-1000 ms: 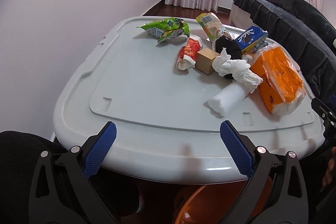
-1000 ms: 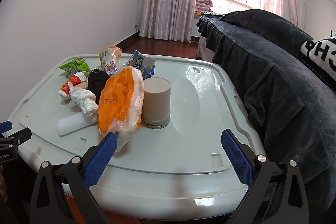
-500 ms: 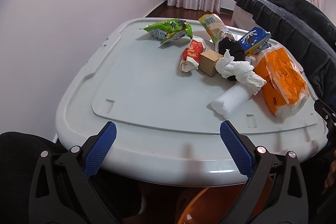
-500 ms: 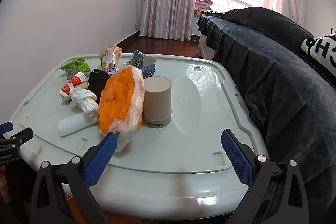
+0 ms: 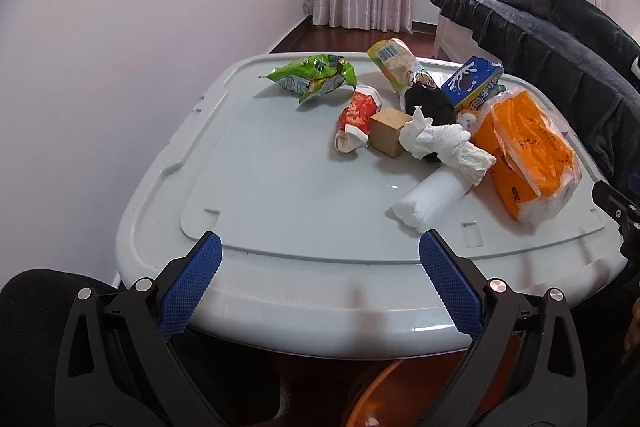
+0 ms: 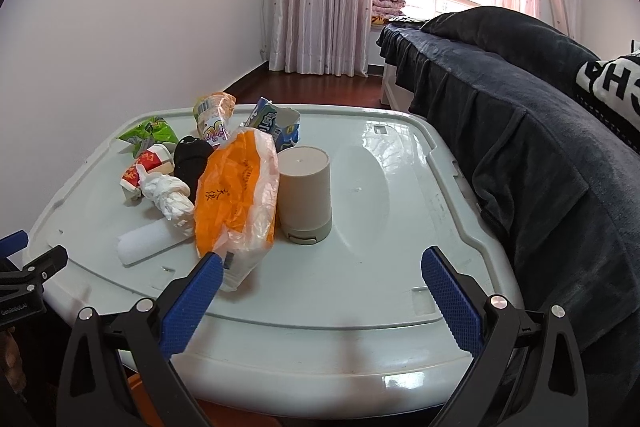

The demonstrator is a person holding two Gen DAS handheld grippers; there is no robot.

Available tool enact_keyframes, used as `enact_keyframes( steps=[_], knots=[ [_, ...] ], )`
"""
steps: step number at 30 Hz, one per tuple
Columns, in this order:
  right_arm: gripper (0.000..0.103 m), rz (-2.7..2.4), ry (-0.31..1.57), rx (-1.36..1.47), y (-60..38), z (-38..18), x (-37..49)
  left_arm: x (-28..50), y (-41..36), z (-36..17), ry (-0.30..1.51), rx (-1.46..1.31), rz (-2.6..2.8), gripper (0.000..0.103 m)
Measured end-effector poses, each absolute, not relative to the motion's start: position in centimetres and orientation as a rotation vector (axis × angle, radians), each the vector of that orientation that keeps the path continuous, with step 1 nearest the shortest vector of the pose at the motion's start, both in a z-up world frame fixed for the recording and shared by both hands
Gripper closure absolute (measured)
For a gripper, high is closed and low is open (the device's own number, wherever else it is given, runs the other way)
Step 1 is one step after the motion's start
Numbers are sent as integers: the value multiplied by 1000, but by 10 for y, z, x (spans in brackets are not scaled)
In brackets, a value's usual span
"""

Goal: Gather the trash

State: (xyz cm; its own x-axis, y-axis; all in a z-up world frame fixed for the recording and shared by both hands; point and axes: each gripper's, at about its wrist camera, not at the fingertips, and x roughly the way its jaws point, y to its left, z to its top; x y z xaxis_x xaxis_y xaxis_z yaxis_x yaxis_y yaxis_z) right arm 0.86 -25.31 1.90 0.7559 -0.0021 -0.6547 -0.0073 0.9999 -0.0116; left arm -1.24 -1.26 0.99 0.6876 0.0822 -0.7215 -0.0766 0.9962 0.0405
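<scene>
Trash: a heap on the worktop [image 5: 280,195], toward its far and right parts — green bag [image 5: 314,77], red cup [image 5: 356,117], tissue [image 5: 444,143], foam roll [image 5: 430,201], orange pack [image 5: 528,157].
Left claw [image 5: 320,279]: level at the near edge, aimed across the worktop, jaws spread wide, empty.
Right claw [image 6: 322,291]: level at the near edge, jaws wide apart, empty; its left finger [image 6: 192,301] overlaps the orange pack's near end in view.
Beige cup [image 6: 305,197]: inverted, just right of the orange pack.
</scene>
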Motion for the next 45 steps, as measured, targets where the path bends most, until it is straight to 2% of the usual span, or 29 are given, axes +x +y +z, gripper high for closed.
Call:
enact_keyframes(
  steps=[33, 45],
  knots=[
    [5, 18, 729, -23, -252, 13, 11, -20, -28, 17, 741, 94, 72, 7],
    [5, 89, 788, 181, -251, 19, 42, -15, -21, 10, 809, 61, 94, 7]
  ],
)
